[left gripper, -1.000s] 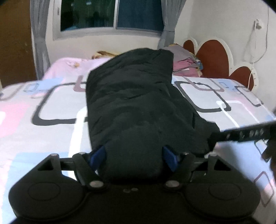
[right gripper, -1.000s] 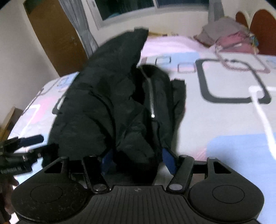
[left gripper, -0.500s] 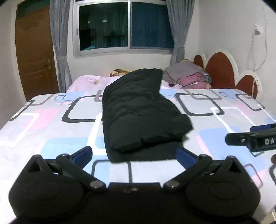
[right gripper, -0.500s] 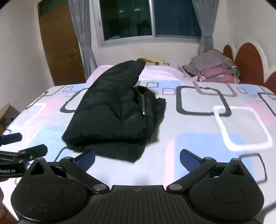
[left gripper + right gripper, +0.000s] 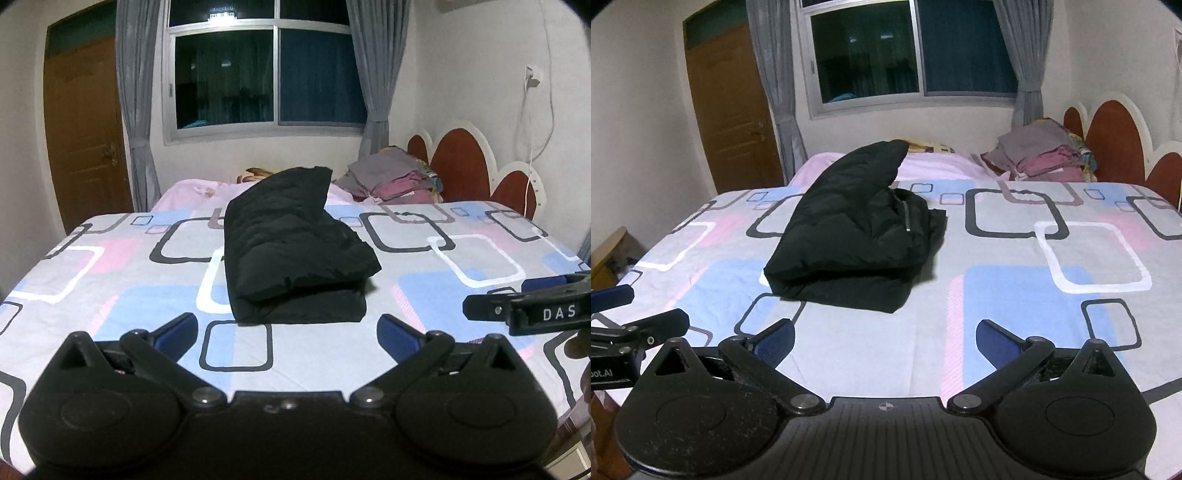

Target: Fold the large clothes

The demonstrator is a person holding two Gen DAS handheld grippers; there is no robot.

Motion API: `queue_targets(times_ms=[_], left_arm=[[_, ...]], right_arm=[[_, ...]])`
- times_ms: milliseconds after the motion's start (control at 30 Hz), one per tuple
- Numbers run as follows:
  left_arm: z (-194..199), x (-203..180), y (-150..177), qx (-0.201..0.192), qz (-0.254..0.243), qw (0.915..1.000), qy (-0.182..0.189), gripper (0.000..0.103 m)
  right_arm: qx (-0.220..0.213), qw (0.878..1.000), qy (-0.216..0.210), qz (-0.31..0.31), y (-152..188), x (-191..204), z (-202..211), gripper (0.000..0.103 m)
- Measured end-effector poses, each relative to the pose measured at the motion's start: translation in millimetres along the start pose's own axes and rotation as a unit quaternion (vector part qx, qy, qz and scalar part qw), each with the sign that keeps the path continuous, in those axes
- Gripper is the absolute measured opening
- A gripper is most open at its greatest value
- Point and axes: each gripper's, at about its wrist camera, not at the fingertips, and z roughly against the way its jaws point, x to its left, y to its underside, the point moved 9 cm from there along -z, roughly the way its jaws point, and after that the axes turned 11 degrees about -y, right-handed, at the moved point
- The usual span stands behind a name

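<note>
A black puffer jacket [image 5: 291, 251] lies folded lengthwise on the patterned bed sheet [image 5: 110, 266], its far end raised over a pillow. In the right wrist view the same jacket [image 5: 857, 229] shows its zipper along the fold. My left gripper [image 5: 286, 332] is open, held back from the jacket's near edge with only sheet between its blue pads. My right gripper [image 5: 884, 338] is open too, short of the jacket, nothing in it. Each gripper appears in the other's view: the right one [image 5: 532, 306] at the right edge, the left one [image 5: 624, 325] at the left edge.
A pile of folded grey and pink clothes [image 5: 391, 177] sits at the bed's far right by the red headboard [image 5: 461, 166]. A pink pillow [image 5: 923, 166] lies at the far end. A wooden door [image 5: 727, 107] and a cardboard box [image 5: 609, 254] stand left.
Both grippers let go of the jacket's near end, opened wide and pulled back and upward. The jacket now lies on the bed by itself, farther off in both views.
</note>
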Motion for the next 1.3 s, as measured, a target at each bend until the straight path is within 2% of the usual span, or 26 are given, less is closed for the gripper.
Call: queue_targets(times_ms=[367,1300], left_arm=[[12,-4,-6,-0.021,-0.002,0.9997,0.010,0.103],[11,-4,-10,-0.028,-0.003,0.9995,0.011,0.103]], right_arm=[[-0.017,1.000,0.003,0.000,-7,2,20,0.103],[-0.016,1.000,0.000,0.004,-10,-6,25,0.103]])
